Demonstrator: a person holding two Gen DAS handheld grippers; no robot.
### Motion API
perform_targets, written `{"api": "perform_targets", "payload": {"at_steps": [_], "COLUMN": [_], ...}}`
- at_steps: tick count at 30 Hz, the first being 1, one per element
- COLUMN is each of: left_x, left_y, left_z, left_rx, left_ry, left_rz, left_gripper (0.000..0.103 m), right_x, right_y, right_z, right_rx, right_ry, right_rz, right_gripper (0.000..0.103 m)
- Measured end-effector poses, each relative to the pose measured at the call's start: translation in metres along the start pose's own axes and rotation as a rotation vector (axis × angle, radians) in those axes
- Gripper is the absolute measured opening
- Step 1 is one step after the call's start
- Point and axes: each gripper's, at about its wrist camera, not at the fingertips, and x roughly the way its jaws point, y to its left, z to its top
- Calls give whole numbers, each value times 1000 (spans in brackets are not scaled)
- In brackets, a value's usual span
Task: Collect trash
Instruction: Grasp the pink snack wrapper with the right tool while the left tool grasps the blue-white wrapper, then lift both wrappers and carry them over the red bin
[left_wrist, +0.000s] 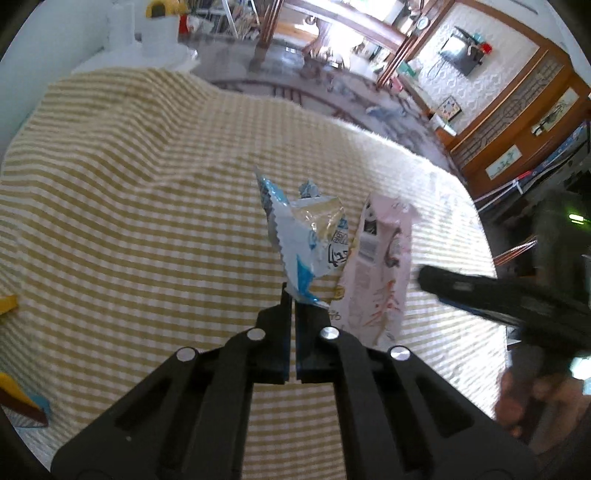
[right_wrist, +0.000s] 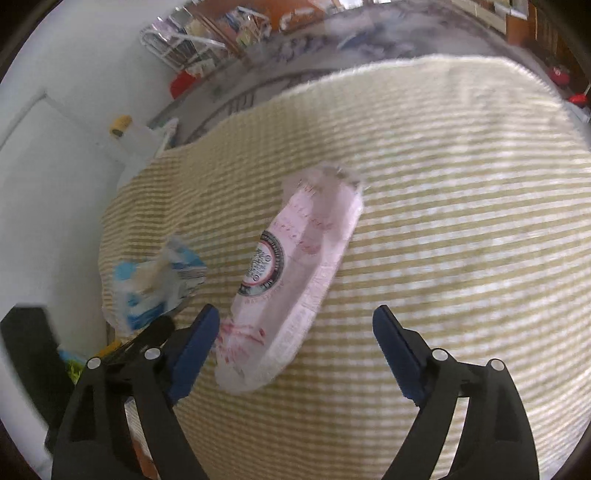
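Observation:
My left gripper (left_wrist: 292, 295) is shut on the corner of a blue and white snack wrapper (left_wrist: 306, 236) and holds it above the striped tablecloth (left_wrist: 147, 206). A pink wrapper (left_wrist: 376, 266) lies on the cloth just right of it. In the right wrist view the pink wrapper (right_wrist: 291, 284) lies between the fingers of my open, empty right gripper (right_wrist: 295, 325), closer to the left finger. The blue wrapper (right_wrist: 155, 280) shows at the left, held by the other gripper. The right gripper also shows in the left wrist view (left_wrist: 480, 291) as a dark blurred shape.
The table's far edge (left_wrist: 369, 129) drops to a patterned floor. White containers (left_wrist: 147, 37) stand beyond the far left corner. Yellow and blue scraps (left_wrist: 14, 402) lie at the left edge of the cloth. A white wall (right_wrist: 55, 184) is at the left.

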Motion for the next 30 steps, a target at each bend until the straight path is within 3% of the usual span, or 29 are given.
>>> {"api": "perform_targets", "payload": {"at_steps": [5, 9, 12, 20, 24, 30], "left_x": [-19, -26, -23, -23, -24, -22], "left_y": [9, 13, 3, -30, -49, -73], "left_z": [-4, -2, 2, 9, 11, 13], "left_rx": [-18, -32, -31, 28, 66, 113], "left_ry": [-27, -34, -39, -48, -51, -49], "left_rz": [1, 5, -2, -63, -96, -124], "left_gripper": [1, 1, 1, 1, 1, 1], "right_x": [36, 39, 31, -42, -80, -116], "right_y": [14, 21, 18, 17, 4, -18], "right_z": [2, 0, -1, -13, -24, -41], "right_rx": [-36, -83, -67, -128, -92, -27], "right_ry": [57, 42, 30, -125, -176, -245], "right_rz": [-30, -43, 1, 72, 131, 139], "right_gripper": [84, 65, 47, 46, 46, 46]}}
